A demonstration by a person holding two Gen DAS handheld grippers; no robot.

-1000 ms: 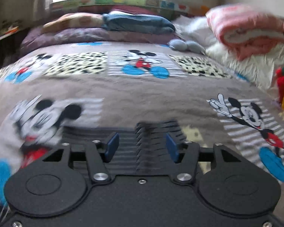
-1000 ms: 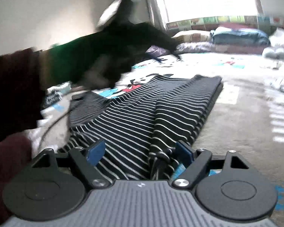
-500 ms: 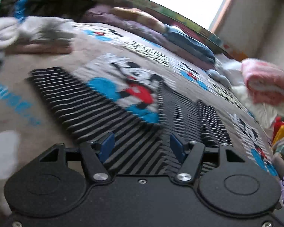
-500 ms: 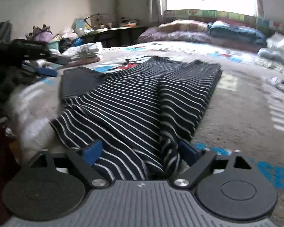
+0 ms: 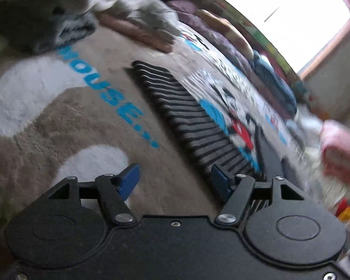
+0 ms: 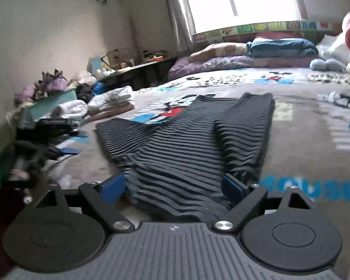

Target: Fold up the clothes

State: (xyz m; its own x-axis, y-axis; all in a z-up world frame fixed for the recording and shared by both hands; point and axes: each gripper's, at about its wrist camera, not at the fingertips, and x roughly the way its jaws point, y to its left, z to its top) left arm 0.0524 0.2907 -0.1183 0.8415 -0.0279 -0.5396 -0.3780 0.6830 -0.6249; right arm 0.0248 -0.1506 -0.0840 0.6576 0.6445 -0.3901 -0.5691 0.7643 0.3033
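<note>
A black shirt with thin white stripes (image 6: 186, 140) lies flat on the bed, one sleeve spread to the left and the right side folded over. My right gripper (image 6: 172, 186) is open at the shirt's near hem, and the hem lies between its blue pads (image 6: 112, 186). In the left wrist view the striped sleeve (image 5: 189, 121) runs away from the camera. My left gripper (image 5: 175, 183) is open over bare blanket, its right pad (image 5: 219, 184) at the sleeve's near edge. Nothing is held.
The bed carries a grey cartoon-mouse blanket (image 6: 303, 140) with blue lettering (image 5: 109, 93). Folded clothes (image 6: 109, 102) and clutter line the left side. Pillows (image 6: 280, 46) lie under the window. A pink rolled blanket (image 5: 343, 149) sits at the right.
The left gripper has swung left and tilted, from over the shirt's body to beside the spread sleeve. The right gripper has shifted slightly at the hem, still open.
</note>
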